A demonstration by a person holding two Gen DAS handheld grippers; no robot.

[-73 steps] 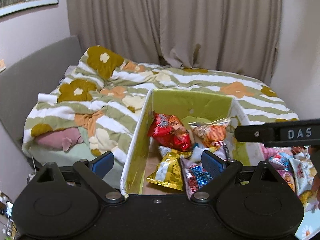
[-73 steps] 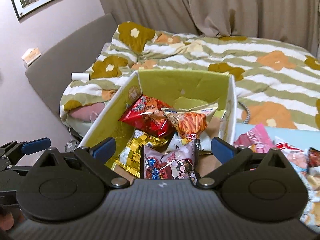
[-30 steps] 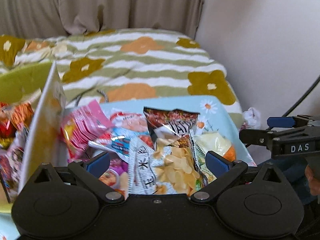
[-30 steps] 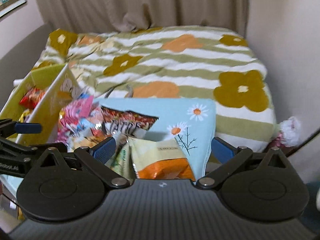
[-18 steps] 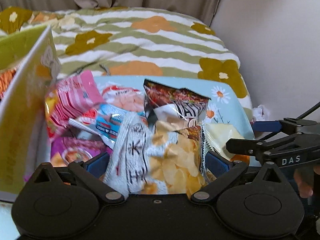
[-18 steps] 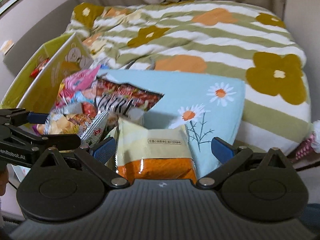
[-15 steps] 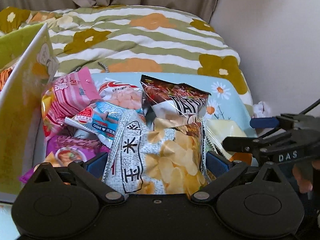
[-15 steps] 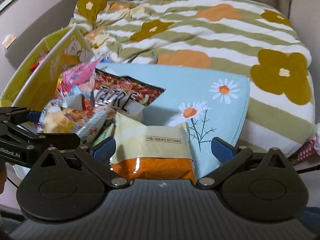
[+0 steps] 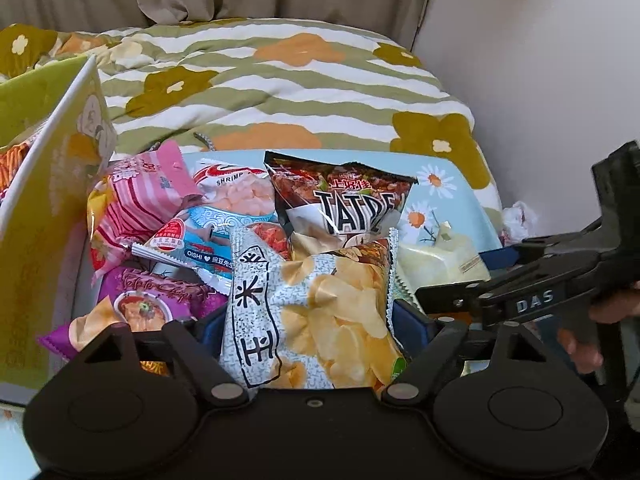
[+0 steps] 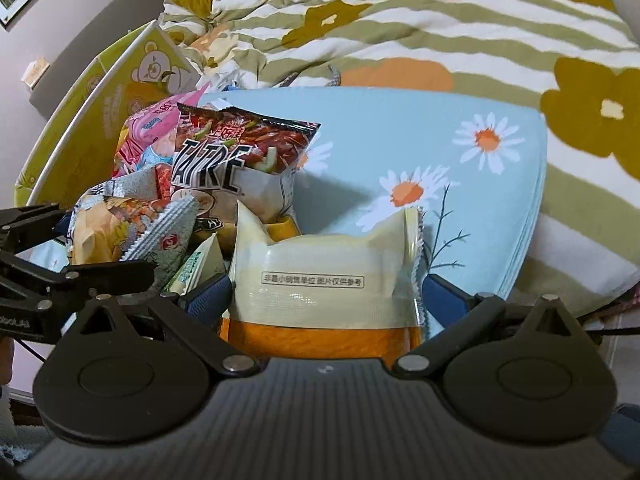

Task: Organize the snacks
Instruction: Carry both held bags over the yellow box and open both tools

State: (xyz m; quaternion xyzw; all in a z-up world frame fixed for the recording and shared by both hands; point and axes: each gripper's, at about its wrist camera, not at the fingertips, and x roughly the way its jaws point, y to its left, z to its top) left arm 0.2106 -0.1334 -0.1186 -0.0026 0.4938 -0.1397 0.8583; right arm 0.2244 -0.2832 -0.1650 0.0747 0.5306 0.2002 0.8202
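left wrist view: the left tool [image 9: 308,322] sits low over a heap of snack packets on a pale blue daisy-print cloth [image 9: 444,184] spread on a bed. its jaws have just been closing and now flank a grey potato chip bag [image 9: 320,308], blue pads at both edges of the bag; whether they press it i cannot tell. behind it lie a dark bag [image 9: 340,204], a shrimp cracker packet [image 9: 236,196] and a pink striped packet [image 9: 140,196]. a yellow-green box [image 9: 44,208] stands just left of the heap. the right tool [image 9: 476,276] reaches in from the right.

right wrist view: the right tool [image 10: 326,294] is spread wide around a cream and orange packet [image 10: 324,280], a small gap showing beside the right pad.
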